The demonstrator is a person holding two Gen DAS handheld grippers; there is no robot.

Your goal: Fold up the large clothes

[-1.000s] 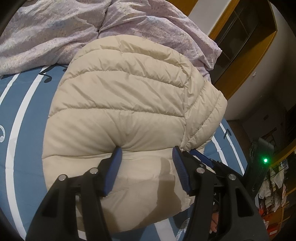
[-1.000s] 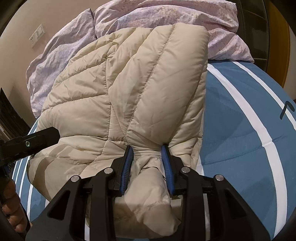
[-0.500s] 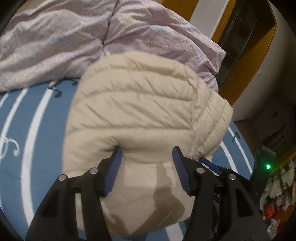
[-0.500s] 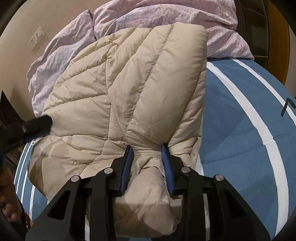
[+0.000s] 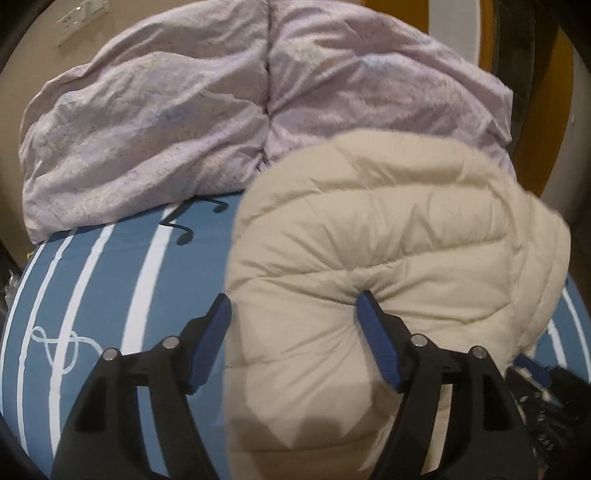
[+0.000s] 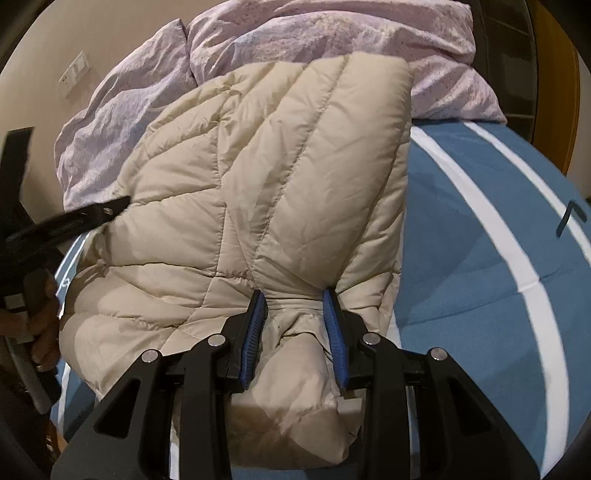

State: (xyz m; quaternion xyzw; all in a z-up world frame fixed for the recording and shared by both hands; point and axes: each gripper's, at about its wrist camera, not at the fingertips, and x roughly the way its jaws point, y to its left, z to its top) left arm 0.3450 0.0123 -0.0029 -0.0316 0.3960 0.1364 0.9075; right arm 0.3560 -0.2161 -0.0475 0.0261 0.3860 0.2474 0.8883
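A cream quilted puffer jacket (image 5: pixel 388 236) lies bunched on a blue bed sheet with white stripes (image 5: pixel 92 295). My left gripper (image 5: pixel 293 317) is open over the jacket's near left edge; its right finger presses into the padding and its left finger stands over the sheet beside the jacket. In the right wrist view the jacket (image 6: pixel 280 177) lies folded lengthwise. My right gripper (image 6: pixel 294 314) is shut on a gathered fold of the jacket at its near end. The left gripper shows at the left edge of that view (image 6: pixel 74 218).
A crumpled lilac duvet (image 5: pixel 229 110) is heaped at the head of the bed, behind the jacket, also in the right wrist view (image 6: pixel 332 33). Bare striped sheet (image 6: pixel 498 258) lies right of the jacket. A wall socket (image 6: pixel 75 75) and wooden furniture (image 5: pixel 546 110) stand behind.
My left gripper has swung left and back, so the jacket now sits to the right in its view and more sheet shows. The right gripper has kept its hold without moving.
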